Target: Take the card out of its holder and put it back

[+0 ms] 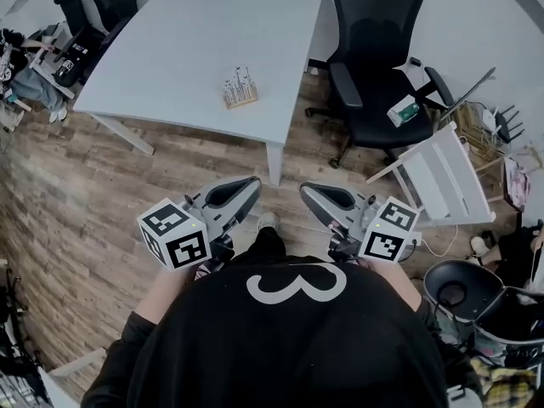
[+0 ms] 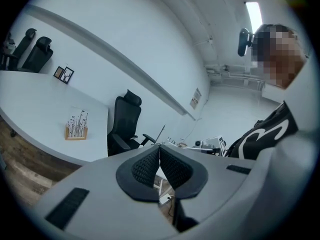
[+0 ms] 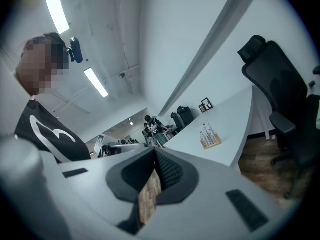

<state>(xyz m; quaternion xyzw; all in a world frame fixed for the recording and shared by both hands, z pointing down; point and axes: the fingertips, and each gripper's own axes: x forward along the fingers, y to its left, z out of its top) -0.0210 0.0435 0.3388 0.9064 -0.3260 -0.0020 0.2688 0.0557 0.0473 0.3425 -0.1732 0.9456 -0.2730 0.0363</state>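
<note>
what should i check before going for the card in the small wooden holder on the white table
1. Small wooden card holder upright on the white table: ok.
2. Card seated in it: cannot tell; thin upright pieces show, too small to pick out one card.
3. Left gripper empty: ok. Open for a grasp: not ok, jaws together.
4. Right gripper empty: ok. Open: not ok, jaws together.
5. Grippers near the holder: not ok; both are held by the body over the wood-plank floor, short of the table.
6. Way to the holder free: ok; the black office chair stands off to the right.
</note>
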